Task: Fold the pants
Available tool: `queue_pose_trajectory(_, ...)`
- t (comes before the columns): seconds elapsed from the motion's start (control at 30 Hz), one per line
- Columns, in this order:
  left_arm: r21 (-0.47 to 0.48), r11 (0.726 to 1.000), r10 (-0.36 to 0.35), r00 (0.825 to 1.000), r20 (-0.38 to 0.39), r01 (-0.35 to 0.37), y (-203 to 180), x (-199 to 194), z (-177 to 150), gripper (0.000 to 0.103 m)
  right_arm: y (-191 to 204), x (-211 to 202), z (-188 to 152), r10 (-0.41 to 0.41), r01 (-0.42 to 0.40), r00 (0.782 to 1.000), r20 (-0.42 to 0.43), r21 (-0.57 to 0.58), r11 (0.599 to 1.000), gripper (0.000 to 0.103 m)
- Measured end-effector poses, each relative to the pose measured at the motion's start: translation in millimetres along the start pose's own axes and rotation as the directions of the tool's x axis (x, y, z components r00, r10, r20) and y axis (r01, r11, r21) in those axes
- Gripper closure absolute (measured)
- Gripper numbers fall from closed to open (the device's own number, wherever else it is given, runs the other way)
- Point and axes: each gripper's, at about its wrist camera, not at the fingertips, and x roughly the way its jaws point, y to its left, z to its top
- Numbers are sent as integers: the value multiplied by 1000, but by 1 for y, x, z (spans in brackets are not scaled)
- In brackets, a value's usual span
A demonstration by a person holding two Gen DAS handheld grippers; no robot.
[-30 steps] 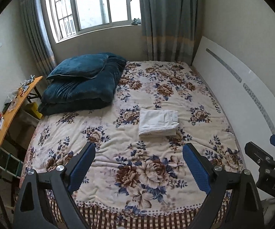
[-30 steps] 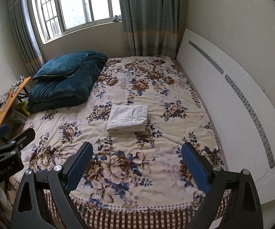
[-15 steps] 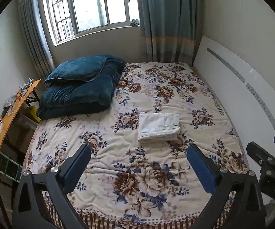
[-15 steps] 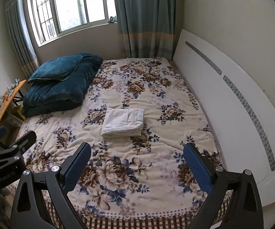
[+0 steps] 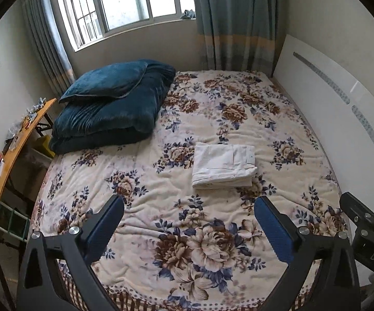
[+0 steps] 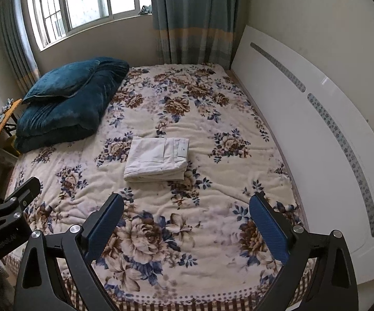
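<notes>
I count one folded pair of pants (image 5: 223, 165), one bed (image 5: 124, 165), one pillow (image 5: 106, 81), one blue quilt (image 5: 109, 121), and my two grippers.

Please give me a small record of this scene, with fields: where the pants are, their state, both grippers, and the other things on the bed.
pants: white pants, middle of the bed
pants state: folded into a flat rectangular stack
surface: floral blanket covering the bed
left gripper: jaws open, empty, above the bed's near part
right gripper: jaws open, empty, short of the pants
other things: dark blue pillow on a folded dark blue quilt, far left corner
</notes>
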Motion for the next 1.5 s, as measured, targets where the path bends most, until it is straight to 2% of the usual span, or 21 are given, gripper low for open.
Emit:
queue_pose_trajectory(0.17, -9, 1000, 4, 1000, -24, -4, -2, 16, 2, 0, 0, 26, -1, -18, 18, 999, -37, 4, 1000, 4)
queue_pose_trajectory(0.4, -8, 1000, 14, 999, -35, -14, -5, 23, 1, 0, -2, 39, -7, -22, 22, 998, -61, 11, 1000, 4)
queue_pose_trajectory(0.57, -36, 999, 7, 999, -35, -8, -1, 26, 1, 0, -2, 37, -9, -24, 25, 998, -58, 13, 1000, 4)
queue_pose_trajectory(0.83, -20, 999, 30, 999, -14, -30, 1, 20, 1, 0, -2, 37, -10, -17, 18, 999, -49, 17, 1000, 3)
queue_pose_trajectory(1.5, -18, 1000, 22, 1000, 7, -22, 3, 11, 4, 1, 1, 29, -2, 3, -2, 1000, -22, 7, 1000, 3)
